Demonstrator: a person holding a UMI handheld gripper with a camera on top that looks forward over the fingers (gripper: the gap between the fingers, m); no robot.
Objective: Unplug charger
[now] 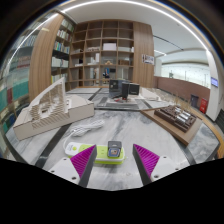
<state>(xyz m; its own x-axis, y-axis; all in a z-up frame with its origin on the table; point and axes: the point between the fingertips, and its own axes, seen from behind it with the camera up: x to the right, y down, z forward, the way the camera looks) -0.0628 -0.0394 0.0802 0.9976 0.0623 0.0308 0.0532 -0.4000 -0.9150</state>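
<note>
A yellow-green power strip [101,154] lies on the marble table [120,125], just ahead of and between my fingers. A small grey charger [114,150] with a dark face is plugged into it and stands upright. My gripper [113,161] is open, and its magenta pads [82,158] stand on either side of the strip with a gap on both sides. A white cable [88,128] runs from the strip area towards the left across the table.
A pale architectural model [40,110] stands on the table at the left. A wooden model [175,118] is at the right. A dark object [124,90] sits farther back in the middle. Tall wooden bookshelves [105,50] line the back wall.
</note>
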